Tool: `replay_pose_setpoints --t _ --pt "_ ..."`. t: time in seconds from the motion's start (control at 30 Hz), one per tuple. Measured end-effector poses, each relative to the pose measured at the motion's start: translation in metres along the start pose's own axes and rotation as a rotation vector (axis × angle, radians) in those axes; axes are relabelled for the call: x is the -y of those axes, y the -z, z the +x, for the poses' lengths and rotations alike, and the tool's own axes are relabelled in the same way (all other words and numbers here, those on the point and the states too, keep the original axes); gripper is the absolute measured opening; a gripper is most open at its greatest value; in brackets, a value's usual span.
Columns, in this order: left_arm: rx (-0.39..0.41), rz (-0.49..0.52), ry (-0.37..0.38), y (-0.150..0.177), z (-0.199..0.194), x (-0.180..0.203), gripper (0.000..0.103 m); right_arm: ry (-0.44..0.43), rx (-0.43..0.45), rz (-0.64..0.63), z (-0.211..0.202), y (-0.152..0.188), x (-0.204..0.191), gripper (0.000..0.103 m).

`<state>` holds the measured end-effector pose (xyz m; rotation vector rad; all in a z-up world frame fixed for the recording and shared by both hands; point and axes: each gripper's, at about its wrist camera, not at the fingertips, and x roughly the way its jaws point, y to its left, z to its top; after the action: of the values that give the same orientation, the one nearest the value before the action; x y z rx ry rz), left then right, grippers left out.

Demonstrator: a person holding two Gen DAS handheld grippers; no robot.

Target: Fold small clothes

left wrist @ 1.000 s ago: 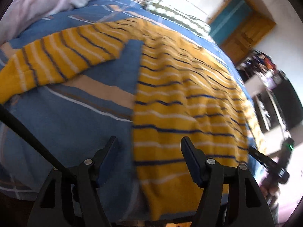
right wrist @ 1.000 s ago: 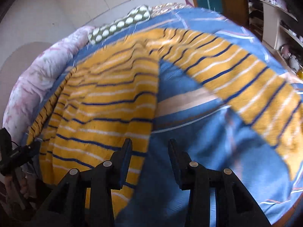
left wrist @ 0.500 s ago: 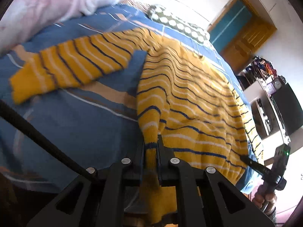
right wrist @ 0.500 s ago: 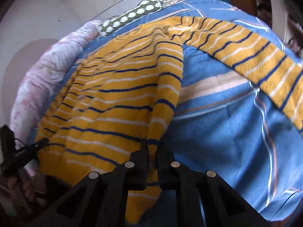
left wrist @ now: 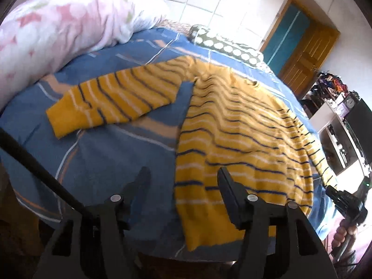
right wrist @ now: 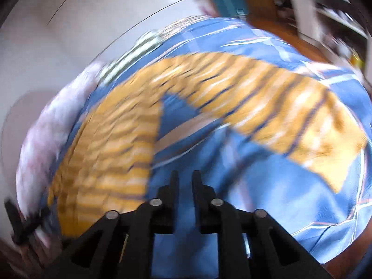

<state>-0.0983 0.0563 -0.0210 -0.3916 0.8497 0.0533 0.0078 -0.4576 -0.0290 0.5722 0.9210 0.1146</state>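
A yellow sweater (left wrist: pixel 232 139) with dark blue and white stripes lies spread flat on the blue bedspread (left wrist: pixel 104 158), one sleeve (left wrist: pixel 111 102) stretched out to the left. My left gripper (left wrist: pixel 183 183) is open and empty, hovering over the sweater's bottom left corner. In the blurred right wrist view the sweater's body (right wrist: pixel 111 153) lies left and its other sleeve (right wrist: pixel 279 107) runs right. My right gripper (right wrist: pixel 184 181) has its jaws nearly together with a narrow gap, holds nothing, and sits over bare bedspread (right wrist: pixel 232 186) to the right of the hem.
A pink floral duvet (left wrist: pixel 58 25) is bunched at the bed's far left. A dotted pillow (left wrist: pixel 227 46) lies at the head. A wooden door (left wrist: pixel 307 53) and shelving (left wrist: pixel 337 121) stand to the right. The other hand-held gripper (left wrist: pixel 348 200) shows at the right edge.
Both grippers were shut on the sweater's bottom corners half a second ago. Both have let go; the left has opened wide, and the right has swung away to the right.
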Motion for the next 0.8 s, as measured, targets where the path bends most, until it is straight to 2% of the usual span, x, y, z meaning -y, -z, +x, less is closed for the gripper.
replay_pose_setpoints --t 0.03,0.27,0.4,0.8 --pt "-0.009 0.010 0.016 -0.001 0.001 0.006 0.058 -0.013 0.012 0.060 0.003 -0.005 0.013 0.030" --pt "-0.053 0.067 0.023 0.002 0.011 0.032 0.059 -0.060 0.046 0.281 0.024 -0.008 0.050 0.037" --pt "-0.069 0.073 0.019 0.003 0.019 0.040 0.059 -0.042 0.089 0.284 0.019 -0.005 0.058 0.037" --pt "-0.096 0.099 0.048 0.008 0.026 0.052 0.059 -0.006 0.210 0.416 -0.011 -0.010 0.103 0.037"
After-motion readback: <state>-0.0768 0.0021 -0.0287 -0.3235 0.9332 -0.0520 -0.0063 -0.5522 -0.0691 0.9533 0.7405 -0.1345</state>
